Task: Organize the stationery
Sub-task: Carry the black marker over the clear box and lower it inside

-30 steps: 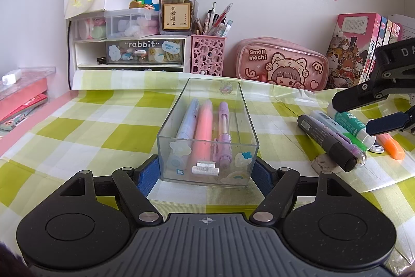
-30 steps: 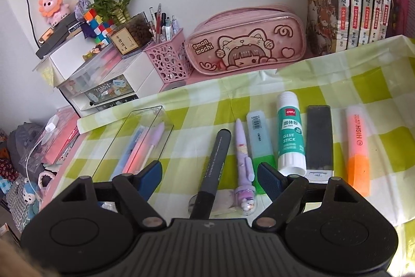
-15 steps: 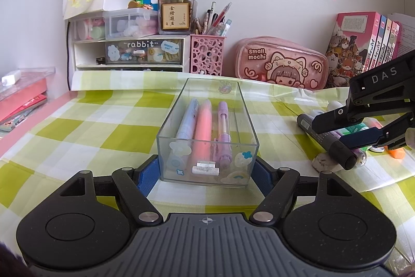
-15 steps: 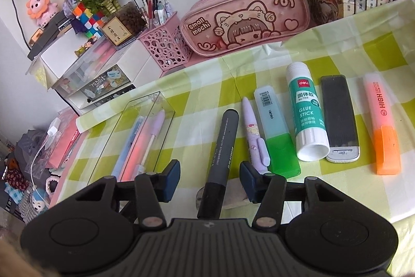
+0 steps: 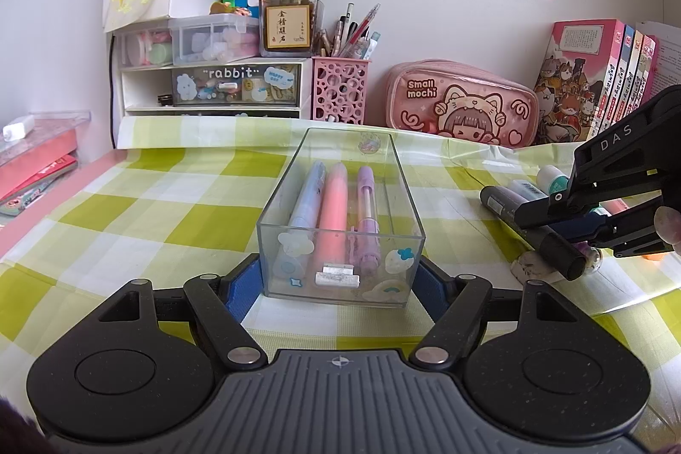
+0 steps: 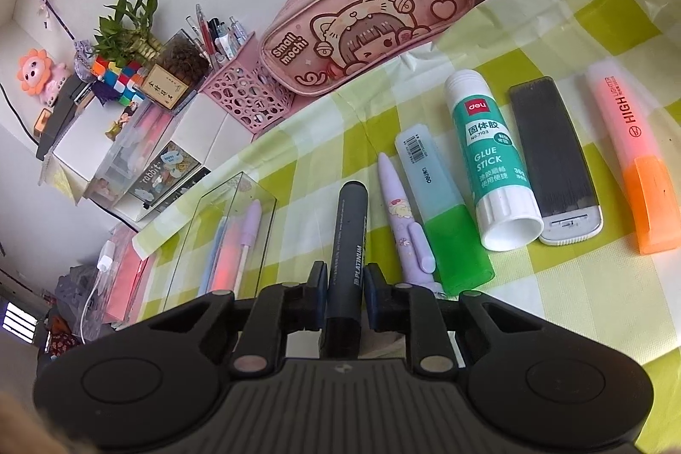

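With right hand-held gripper point(image 6: 344, 294) just closing on the black Platinum marker point(image 6: 349, 237), lift straight up, clear of the purple pen point(image 6: 404, 215) beside it. Left hand-held gripper point(image 5: 338, 277) clamps the clear box point(image 5: 340, 218); keep it steady.

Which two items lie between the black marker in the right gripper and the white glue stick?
In the right wrist view, a lilac pen and a green highlighter lie between the black marker and the glue stick.
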Motion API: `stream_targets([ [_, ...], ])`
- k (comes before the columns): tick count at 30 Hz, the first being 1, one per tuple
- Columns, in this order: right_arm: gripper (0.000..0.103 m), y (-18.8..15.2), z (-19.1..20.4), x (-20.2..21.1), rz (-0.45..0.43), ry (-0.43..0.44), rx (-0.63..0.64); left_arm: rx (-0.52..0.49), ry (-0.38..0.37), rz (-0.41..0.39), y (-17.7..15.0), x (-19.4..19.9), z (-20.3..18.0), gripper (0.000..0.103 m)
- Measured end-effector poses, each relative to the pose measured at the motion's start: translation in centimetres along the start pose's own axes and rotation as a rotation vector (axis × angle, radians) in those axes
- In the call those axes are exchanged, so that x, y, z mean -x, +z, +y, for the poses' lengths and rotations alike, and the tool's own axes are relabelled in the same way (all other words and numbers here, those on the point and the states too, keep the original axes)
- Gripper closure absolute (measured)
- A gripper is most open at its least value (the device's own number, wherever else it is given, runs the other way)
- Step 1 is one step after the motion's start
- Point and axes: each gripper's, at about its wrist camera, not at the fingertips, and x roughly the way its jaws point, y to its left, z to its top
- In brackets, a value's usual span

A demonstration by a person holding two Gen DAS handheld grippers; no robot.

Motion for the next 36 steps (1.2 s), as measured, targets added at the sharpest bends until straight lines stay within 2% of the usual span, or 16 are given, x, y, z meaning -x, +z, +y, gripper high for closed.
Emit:
stream_targets([
  [8,0.081,-0.1,0.1,0.1,0.006,0.009,-0.023,0.000,0.000,0.000,0.0,0.0,0.0,0.030],
  [24,0.081,0.0,3.4,0.5,0.038,0.168,-0.064,0.000,0.000,0.000,0.0,0.0,0.0,0.030],
  [36,0.081,0.5,6.5,-1.4,0.059,0.184,-0.056,-0.001,0.000,0.000,0.0,0.0,0.0,0.030],
])
